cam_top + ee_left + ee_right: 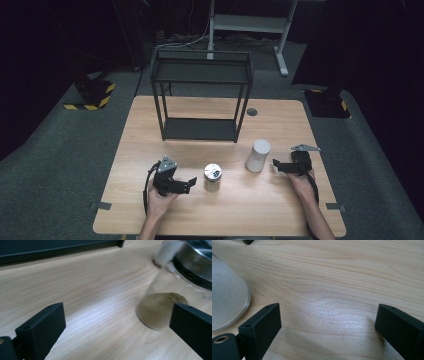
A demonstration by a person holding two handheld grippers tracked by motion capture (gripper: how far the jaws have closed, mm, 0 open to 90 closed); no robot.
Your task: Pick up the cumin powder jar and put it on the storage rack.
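A small glass jar [212, 178] with a metal lid stands near the table's middle front, with brownish powder at its bottom [161, 311]. My left gripper [192, 184] lies just left of it, open, its jaws pointing at the jar without touching it. In the left gripper view [117, 315] the jar sits just inside the right jaw. A white frosted cylinder [258, 155] stands upright to the right. My right gripper [276, 165] is open right beside it, jaws aimed at it. The cylinder [227, 295] lies left of the left jaw in the right gripper view [328, 315].
A black two-tier metal rack [201, 94] stands at the back middle of the wooden table [145, 125]; its lower rail [50, 248] shows ahead of the left gripper. A round cable hole [251, 112] is right of the rack. Grey floor surrounds the table.
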